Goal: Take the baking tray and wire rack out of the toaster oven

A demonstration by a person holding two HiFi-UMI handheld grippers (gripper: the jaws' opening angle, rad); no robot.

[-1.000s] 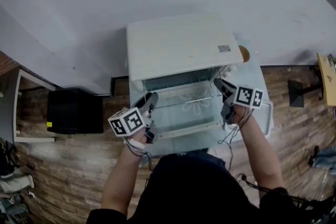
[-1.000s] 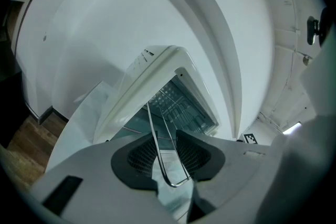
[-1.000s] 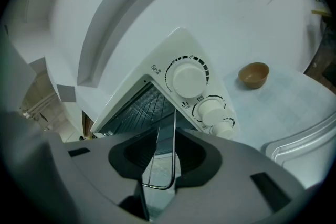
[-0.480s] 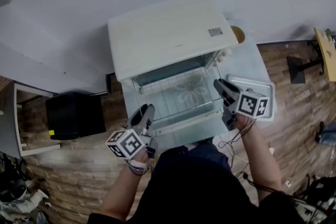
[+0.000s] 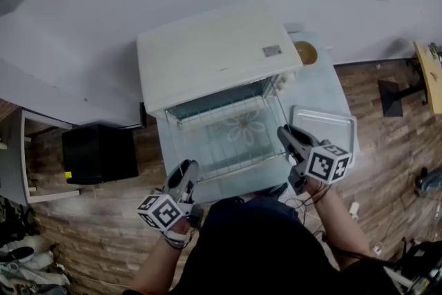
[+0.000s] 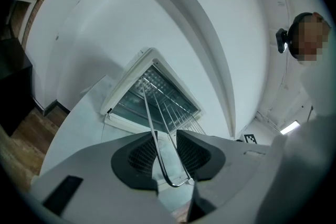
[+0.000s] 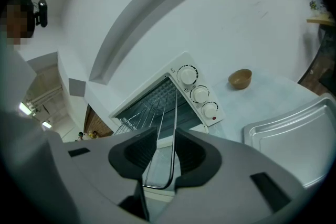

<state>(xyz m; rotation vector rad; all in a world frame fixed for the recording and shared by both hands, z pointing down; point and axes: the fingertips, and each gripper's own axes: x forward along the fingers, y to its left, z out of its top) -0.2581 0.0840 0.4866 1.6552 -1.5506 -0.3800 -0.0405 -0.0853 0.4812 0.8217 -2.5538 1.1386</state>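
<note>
Table (image 5: pixel 330 90): baking tray (image 5: pixel 324 133) lies beside toaster oven (image 5: pixel 214 52).
Left claw (image 6: pixel 167 152): pinches wire rack (image 5: pixel 228 136) corner.
Right claw (image 7: pixel 165 152): pinches other corner, keeping it level.

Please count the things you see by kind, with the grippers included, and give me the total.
Oven: 1
Rack: 1
Tray: 1
Bowl: 1
Grippers (left gripper, right gripper): 2
Total: 6
</note>
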